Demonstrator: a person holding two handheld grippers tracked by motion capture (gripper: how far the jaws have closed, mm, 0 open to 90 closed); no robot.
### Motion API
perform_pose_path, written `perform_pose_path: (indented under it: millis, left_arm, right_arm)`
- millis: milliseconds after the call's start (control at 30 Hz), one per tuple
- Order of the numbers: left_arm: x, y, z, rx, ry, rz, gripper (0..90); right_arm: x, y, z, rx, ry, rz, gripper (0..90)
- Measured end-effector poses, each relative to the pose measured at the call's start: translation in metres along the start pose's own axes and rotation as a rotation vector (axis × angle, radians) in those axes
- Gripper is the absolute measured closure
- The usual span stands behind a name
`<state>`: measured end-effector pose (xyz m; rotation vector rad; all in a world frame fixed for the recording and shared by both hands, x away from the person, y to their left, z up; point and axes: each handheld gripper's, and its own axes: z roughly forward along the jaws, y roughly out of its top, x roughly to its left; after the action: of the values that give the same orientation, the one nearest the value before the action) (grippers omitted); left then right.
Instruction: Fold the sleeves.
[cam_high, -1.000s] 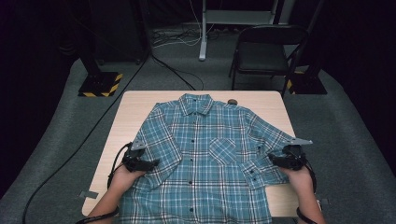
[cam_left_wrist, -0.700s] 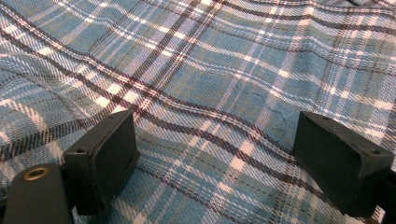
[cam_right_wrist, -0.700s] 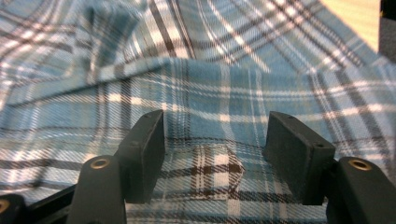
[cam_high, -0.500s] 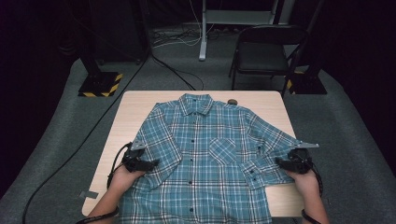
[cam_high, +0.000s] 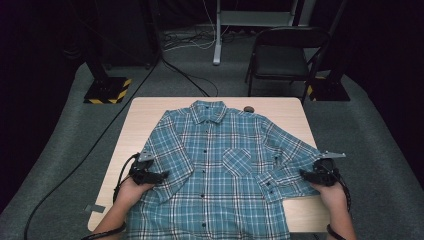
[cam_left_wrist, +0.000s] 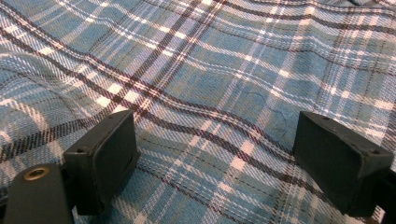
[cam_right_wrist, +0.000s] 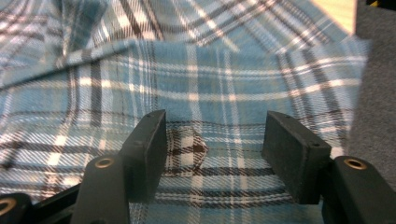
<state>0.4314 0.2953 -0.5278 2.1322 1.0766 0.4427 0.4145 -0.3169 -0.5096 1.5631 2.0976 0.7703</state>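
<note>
You are working on the blue plaid button-up cotton shirt (cam_high: 220, 170), which is lying face up and spread flat across the light wooden table (cam_high: 150, 112), collar at the far side and hem hanging over the near edge. Your left gripper (cam_high: 159, 175) is hovering over the left sleeve, jaws standing wide, with flat plaid cloth (cam_left_wrist: 210, 116) lying between its fingers (cam_left_wrist: 105, 156) and nothing gripped. Your right gripper (cam_high: 306, 174) is sitting at the right sleeve's cuff near the table's right edge; its jaws have just been closing, yet are gaping partway, the cloth (cam_right_wrist: 210, 140) and a small raised fold lying between the fingers (cam_right_wrist: 149, 140), unpinched.
</note>
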Motion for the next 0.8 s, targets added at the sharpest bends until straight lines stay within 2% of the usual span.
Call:
perform_pose_path:
  millis: [100,300,533,667,733,800]
  left_arm:
    - [0.001,-0.001,-0.001,-0.001,0.001,-0.001,13.5]
    - [0.003,-0.003,-0.003,-0.001,0.005,-0.004,13.5]
    - [0.007,-0.007,-0.007,0.000,0.011,-0.009,13.4]
    - [0.008,-0.009,-0.009,-0.003,0.014,-0.014,13.4]
    - [0.009,-0.010,-0.010,0.000,0.017,-0.014,13.4]
    - [0.009,-0.010,-0.010,-0.001,0.018,-0.016,13.4]
  right_arm:
    - [-0.002,-0.002,0.002,-0.011,0.022,0.027,40.1]
    - [0.001,-0.001,0.002,-0.008,0.034,0.030,43.3]
    - [0.007,0.005,0.002,0.040,0.061,0.005,44.2]
    - [0.012,0.011,0.002,0.083,0.092,-0.033,43.3]
    - [0.013,0.013,-0.001,0.070,0.066,-0.070,43.2]
    - [0.007,0.014,-0.003,0.033,0.035,-0.034,43.4]
